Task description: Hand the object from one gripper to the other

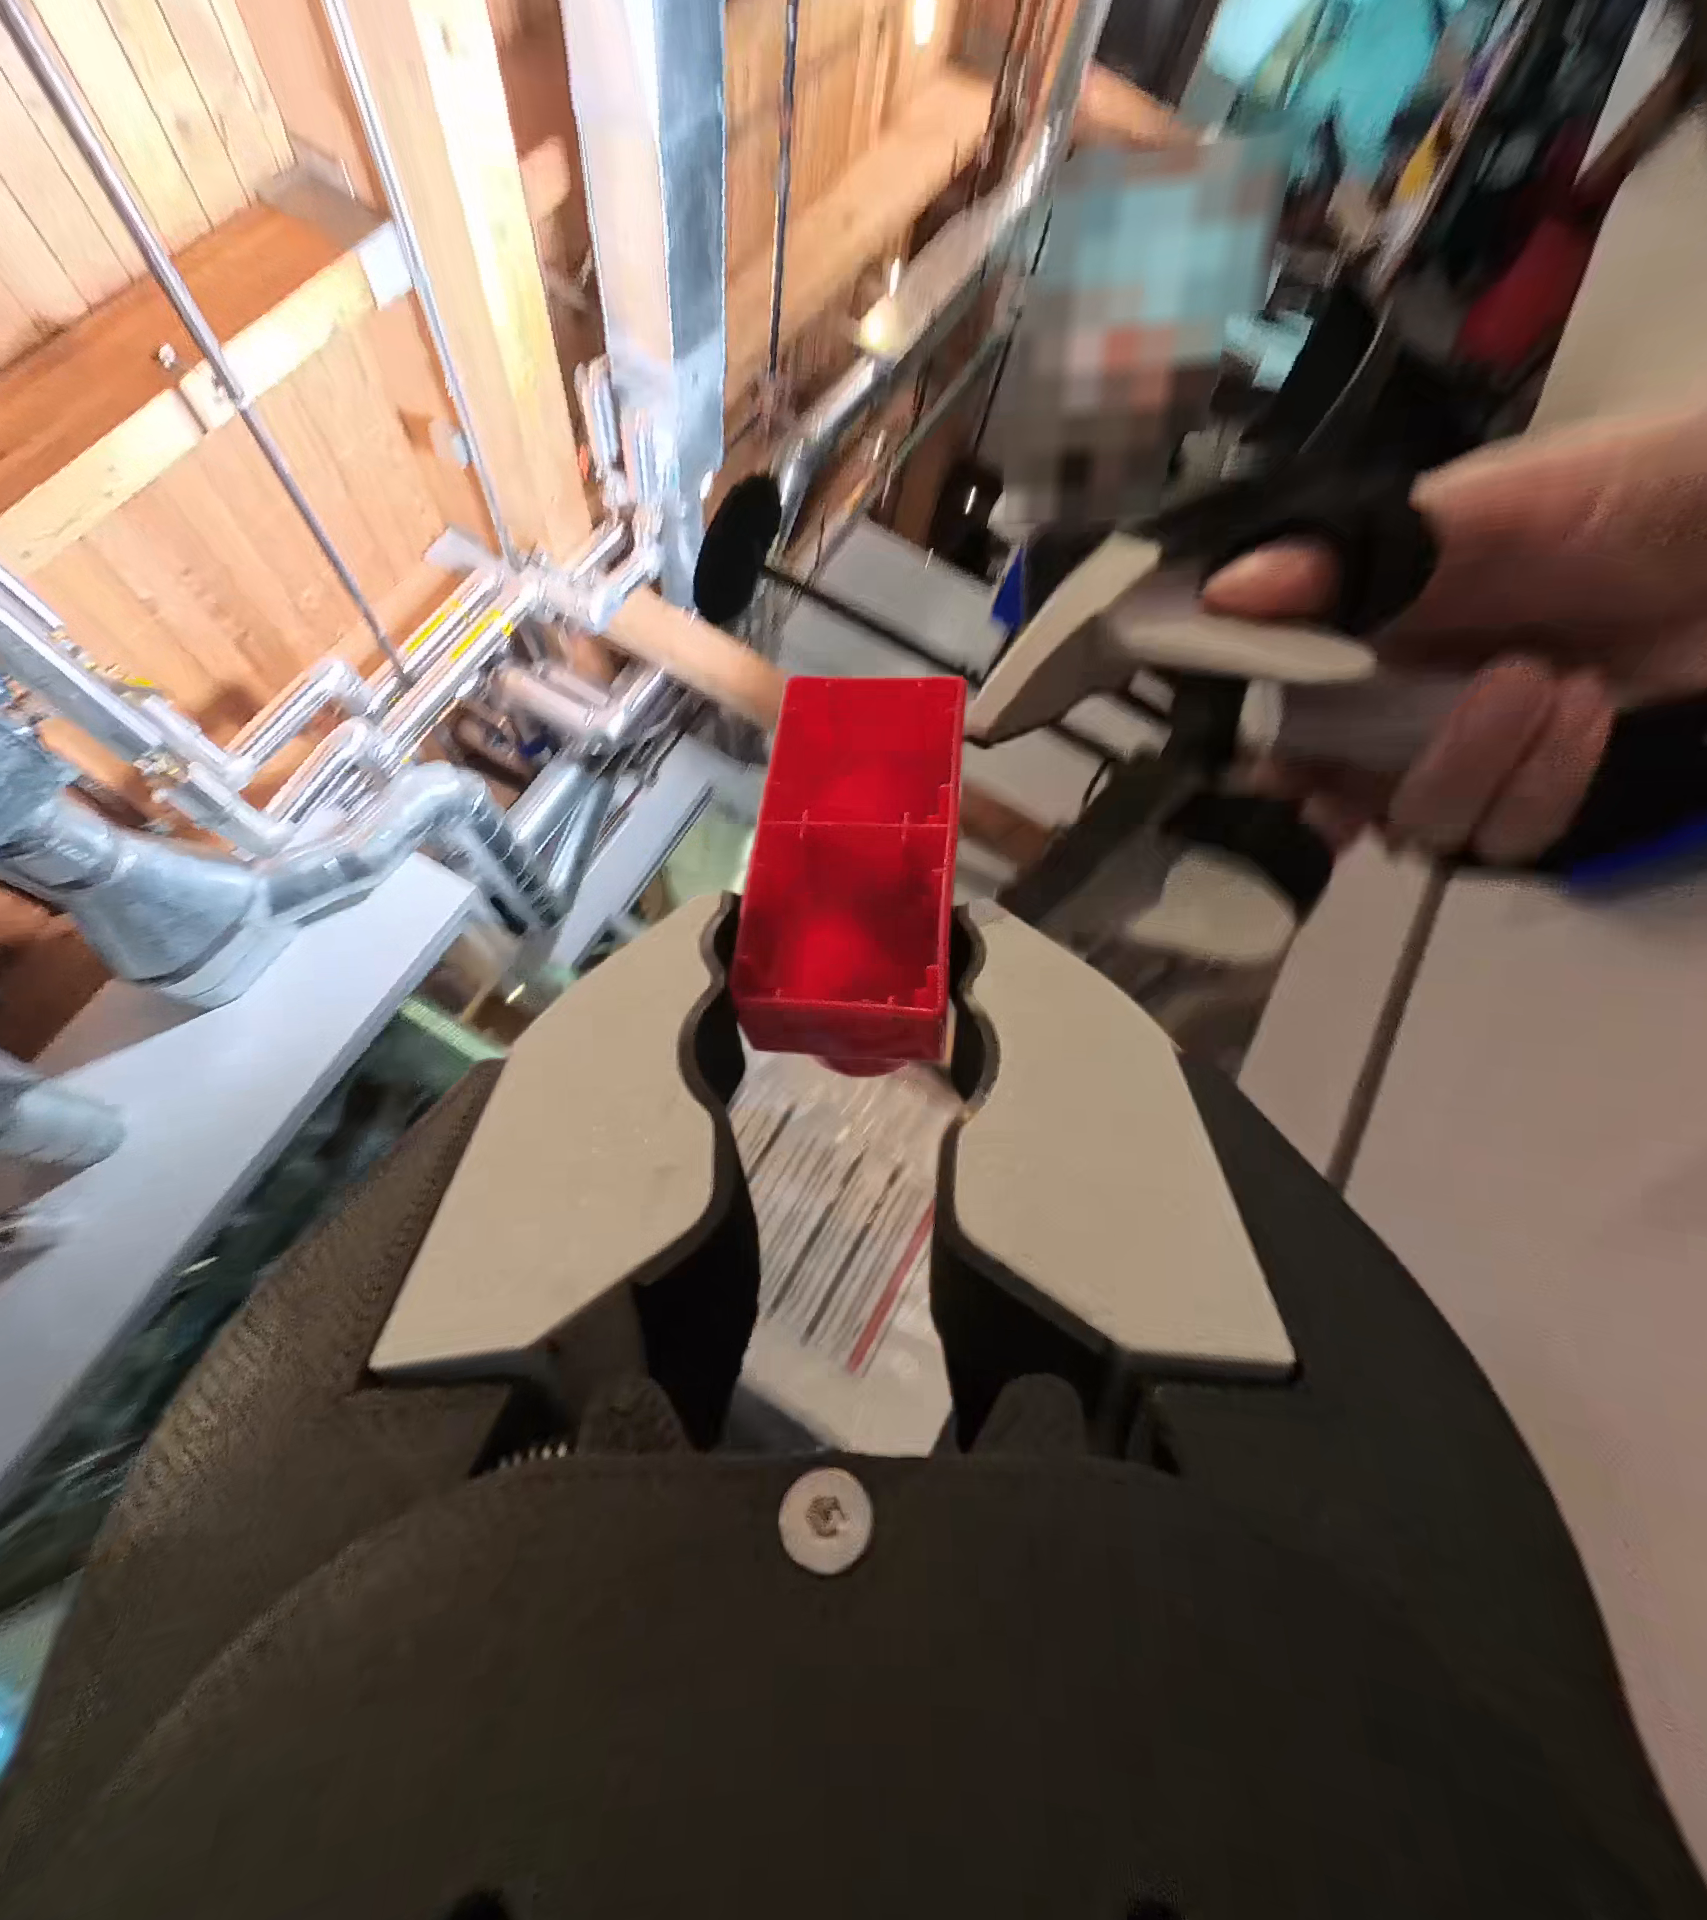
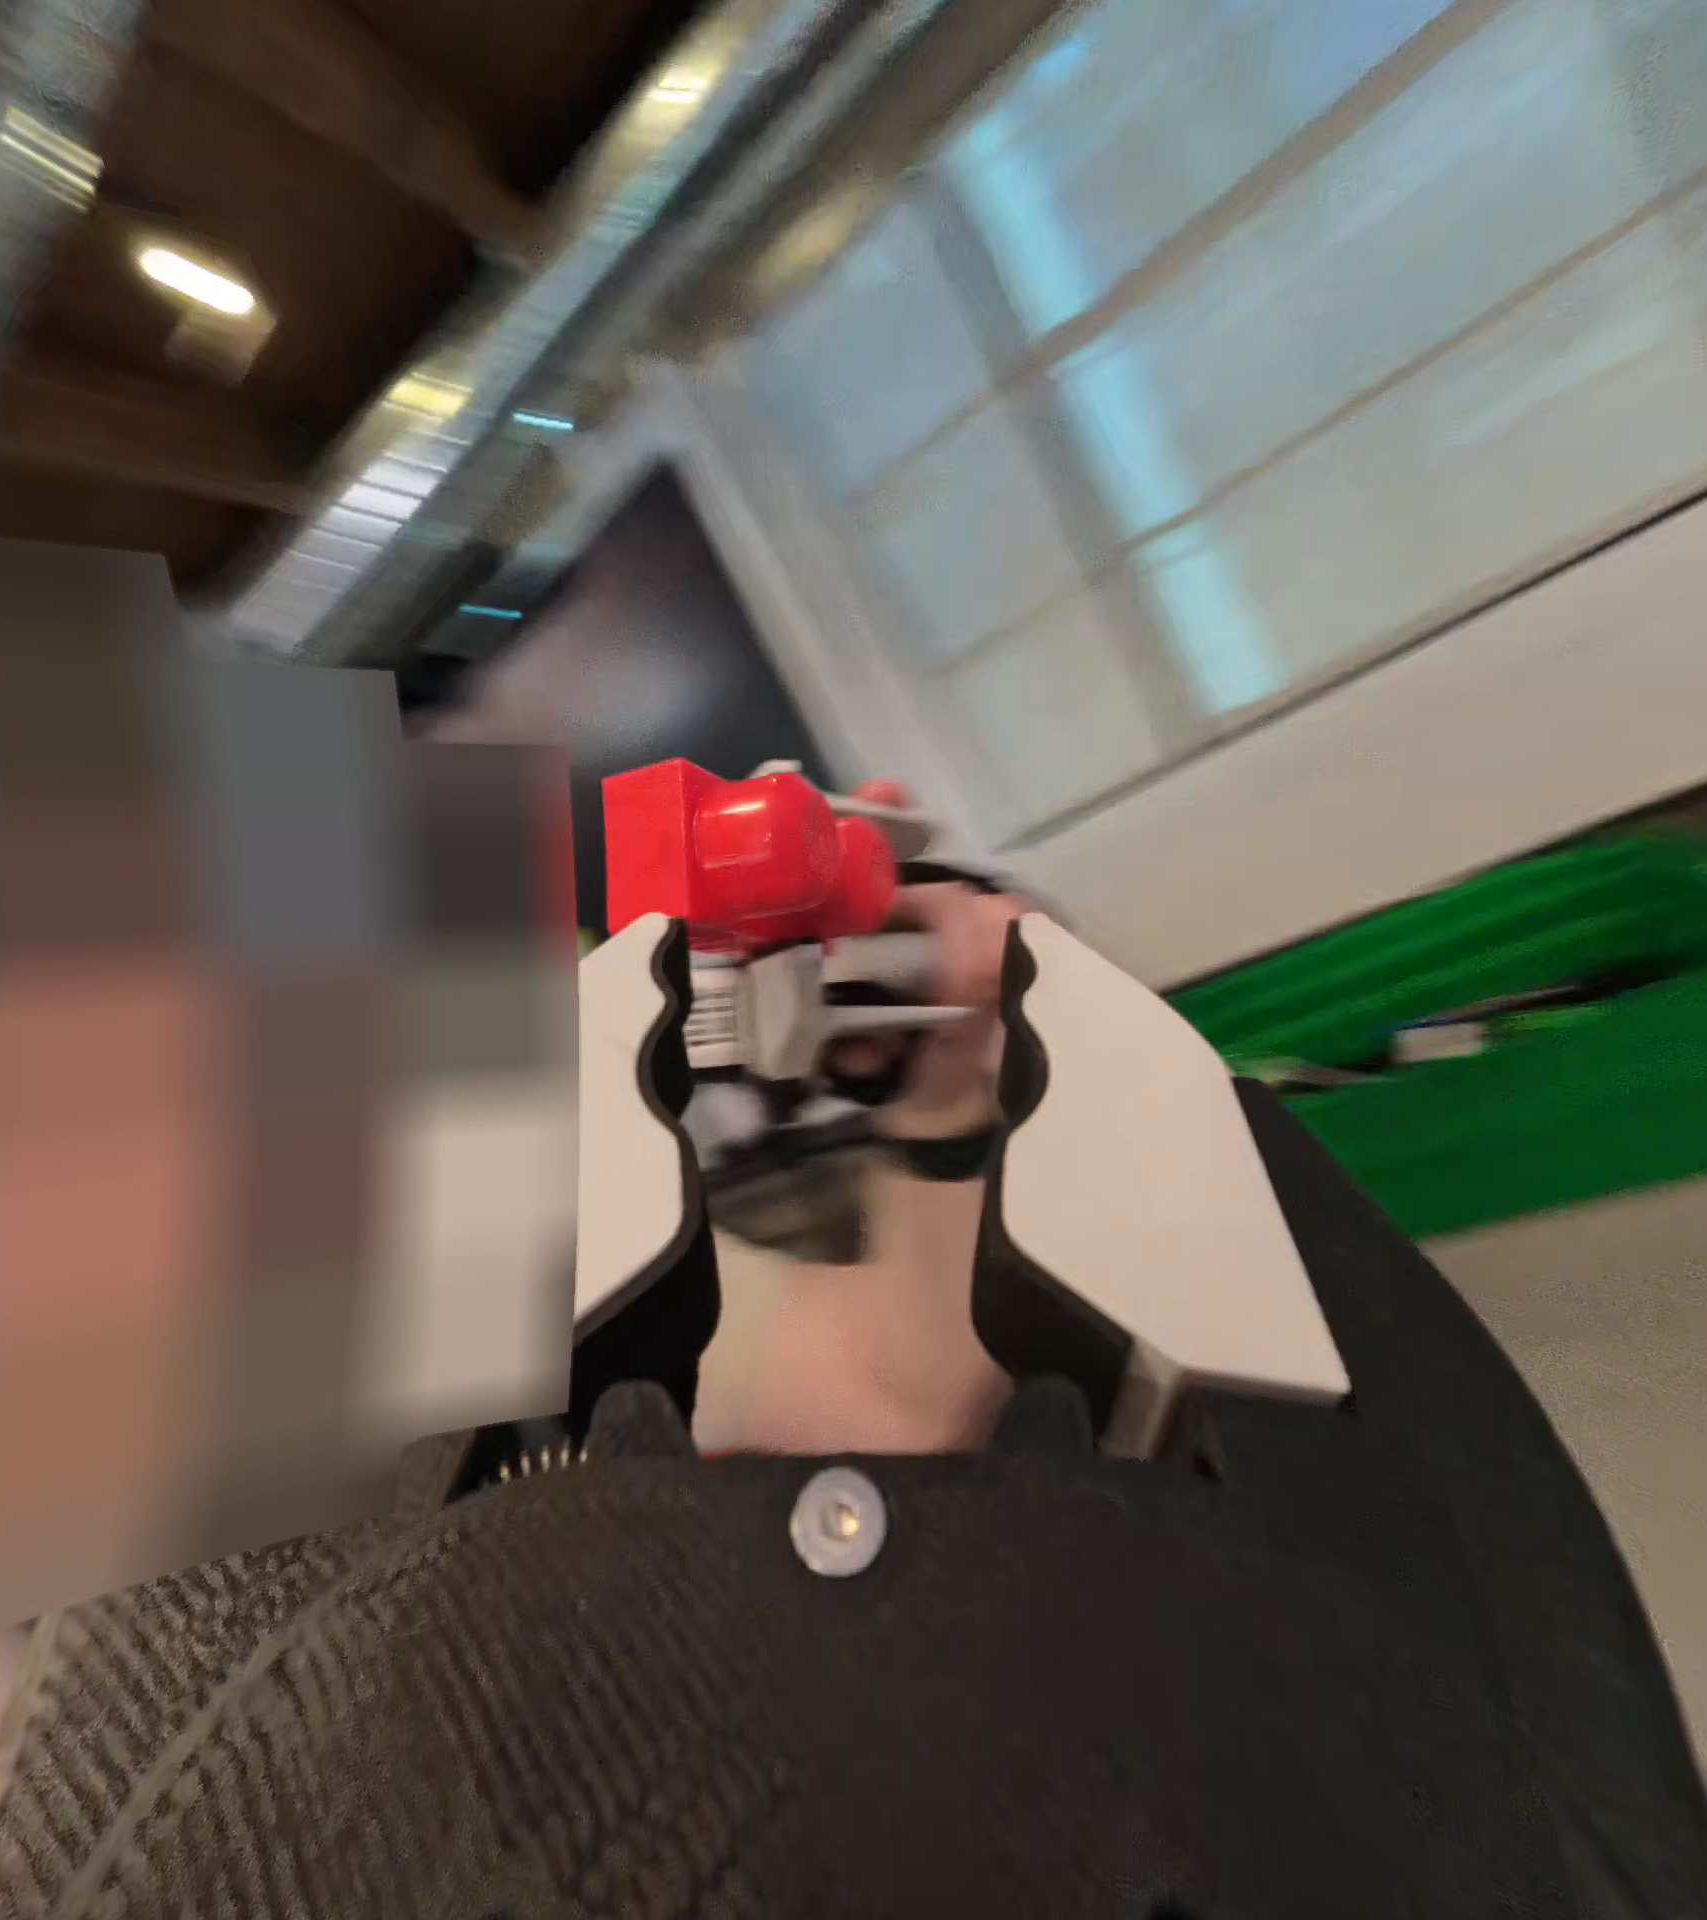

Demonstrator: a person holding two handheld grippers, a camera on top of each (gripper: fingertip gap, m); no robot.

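Observation:
A red toy brick [image 1: 854,852] with its hollow underside facing the camera is held up in the air in the left wrist view. My left gripper [image 1: 844,961] is shut on its lower end. The right gripper [image 1: 1067,665], held by a hand [image 1: 1597,644], comes in from the right, its grey fingertip just right of the brick's top end. In the right wrist view my right gripper [image 2: 838,961] is open, and the brick [image 2: 724,857] shows studs-on just beyond its tips, with the left gripper [image 2: 787,1013] behind it.
Metal pipes and clamps [image 1: 329,748] and a wooden wall [image 1: 101,260] lie to the left. A grey tabletop [image 1: 132,1174] runs below left. A green mat [image 2: 1555,1039] lies on the floor at right. Both views are motion-blurred.

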